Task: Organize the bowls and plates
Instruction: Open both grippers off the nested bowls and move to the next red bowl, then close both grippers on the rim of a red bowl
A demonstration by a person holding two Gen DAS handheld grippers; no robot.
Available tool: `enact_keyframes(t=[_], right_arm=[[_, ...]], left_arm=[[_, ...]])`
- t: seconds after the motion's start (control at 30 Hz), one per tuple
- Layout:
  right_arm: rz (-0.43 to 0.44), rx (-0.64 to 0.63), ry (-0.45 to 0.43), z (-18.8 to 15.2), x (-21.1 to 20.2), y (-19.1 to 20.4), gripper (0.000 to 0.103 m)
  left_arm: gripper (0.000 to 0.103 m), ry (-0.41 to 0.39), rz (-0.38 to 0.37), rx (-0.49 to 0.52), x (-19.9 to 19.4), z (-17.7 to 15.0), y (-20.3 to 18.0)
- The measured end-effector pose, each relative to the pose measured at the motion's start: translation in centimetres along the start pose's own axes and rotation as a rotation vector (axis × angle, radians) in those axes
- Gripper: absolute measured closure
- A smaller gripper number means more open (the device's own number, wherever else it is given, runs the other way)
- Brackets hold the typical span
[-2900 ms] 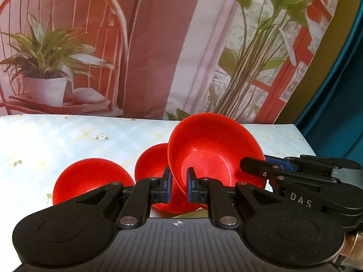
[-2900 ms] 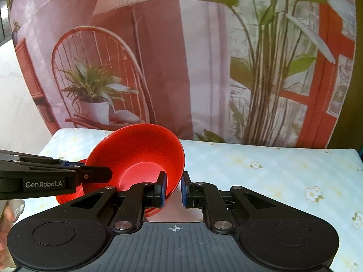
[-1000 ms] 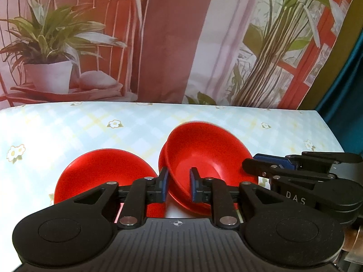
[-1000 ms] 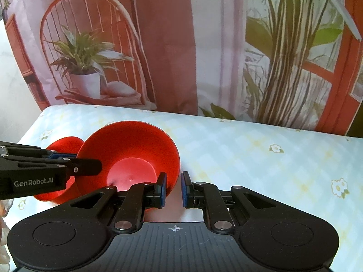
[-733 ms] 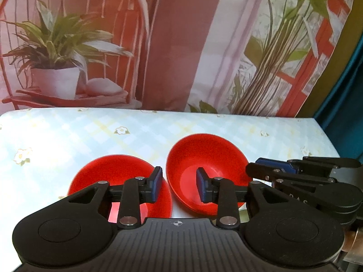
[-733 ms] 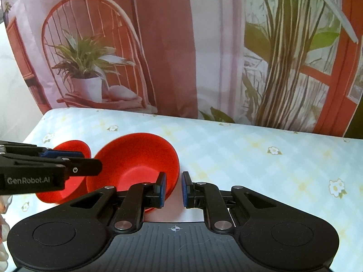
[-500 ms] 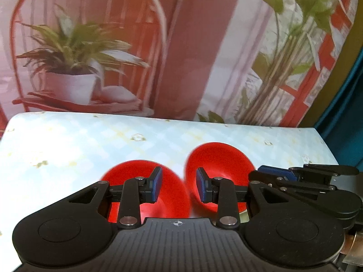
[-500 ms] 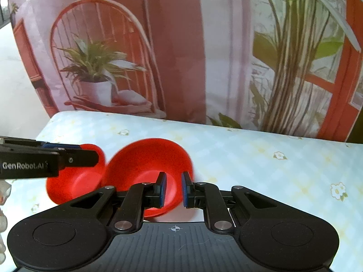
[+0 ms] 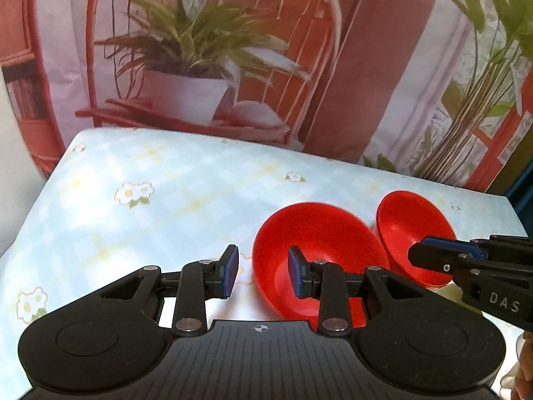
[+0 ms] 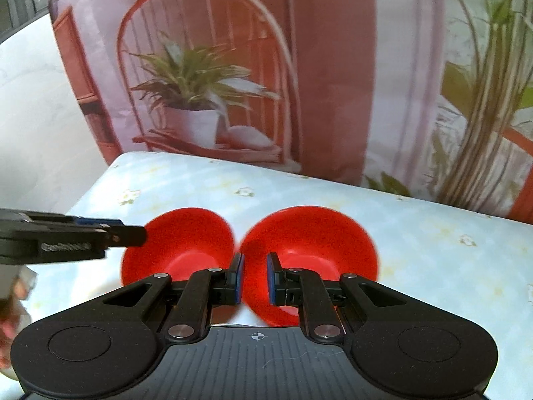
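Two red bowl stacks stand side by side on the flowered tablecloth. In the left wrist view the nearer red bowl (image 9: 319,243) is just ahead of my right finger and the second red bowl (image 9: 413,230) is to its right. My left gripper (image 9: 263,271) is open and empty, left of the nearer bowl. In the right wrist view the left bowl (image 10: 180,243) and the right bowl (image 10: 309,240) flank my right gripper (image 10: 255,278), which is slightly open and holds nothing. The left gripper's fingers (image 10: 100,231) reach in from the left.
The table (image 9: 150,200) has a light blue checked cloth with flowers. A printed backdrop (image 9: 200,66) of a plant and chair hangs right behind the far edge. The table's left edge (image 10: 96,186) drops off to a pale floor.
Both grippers let go of the red bowl after setting it into the bowl on the table. The left gripper opened and swung left. The right gripper opened slightly and pulled back.
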State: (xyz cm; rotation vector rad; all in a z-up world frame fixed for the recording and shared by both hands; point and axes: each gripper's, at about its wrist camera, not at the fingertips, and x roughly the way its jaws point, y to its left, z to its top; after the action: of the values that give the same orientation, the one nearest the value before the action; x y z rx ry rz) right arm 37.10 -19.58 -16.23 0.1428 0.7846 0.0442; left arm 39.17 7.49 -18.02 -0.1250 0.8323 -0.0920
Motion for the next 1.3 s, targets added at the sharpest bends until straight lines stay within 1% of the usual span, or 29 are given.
enact_keyframes(t=[0.07,0.17,0.3,0.37,0.4,0.43,0.63,0.7,0.77,0.8,0.87,1.1,1.3], right_arm=[[0.008,0.008,0.009,-0.1,0.1,0.7,0.089],[0.011,0.042,0.049,-0.5,0.4,1.4,0.089],[0.003,0.1,0.092,-1.0,0.8,1.9,0.089],[0.01,0.133,0.103,-1.3,1.1,1.8,0.088],[0.013,0.141,0.105,-1.4,1.3,1.9,0.085],[0.01,0.141,0.107,-1.4,1.4,2.0,0.084],[0.001,0.159,0.124,-1.3,2.4,2.1,0.083],[-0.003,0.162,0.122,-1.2,2.7,2.0,0.083],[-0.006,0.16,0.123,-1.2,2.9,2.0,0.085],[-0.007,0.157,0.122,-1.2,3.0,2.0,0.087],[-0.005,0.149,0.118,-1.2,3.0,2.1,0.089],[0.016,0.14,0.095,-0.8,2.6,2.3,0.091],[0.038,0.126,0.059,-0.1,1.6,2.5,0.091]], left_arm=[[0.069,0.002,-0.004,-0.011,0.2,-0.1,0.3],[0.069,-0.002,-0.018,-0.028,0.3,-0.3,0.7],[0.069,0.0,-0.041,-0.025,0.3,-0.7,1.1],[0.069,-0.001,-0.05,-0.018,0.4,-0.7,1.2],[0.069,0.0,-0.055,-0.016,0.4,-0.8,1.2],[0.069,0.001,-0.059,-0.016,0.5,-0.9,1.3],[0.07,0.013,-0.083,-0.041,1.5,-0.9,2.0],[0.074,0.014,-0.091,-0.044,1.7,-0.9,2.1],[0.087,0.017,-0.098,-0.044,2.0,-1.0,2.1],[0.089,0.018,-0.1,-0.043,2.0,-1.0,2.1],[0.094,0.016,-0.109,-0.039,2.0,-1.2,2.1],[0.095,0.011,-0.1,-0.031,0.9,-0.9,2.3],[0.095,-0.035,-0.1,-0.03,-1.4,0.2,1.8]])
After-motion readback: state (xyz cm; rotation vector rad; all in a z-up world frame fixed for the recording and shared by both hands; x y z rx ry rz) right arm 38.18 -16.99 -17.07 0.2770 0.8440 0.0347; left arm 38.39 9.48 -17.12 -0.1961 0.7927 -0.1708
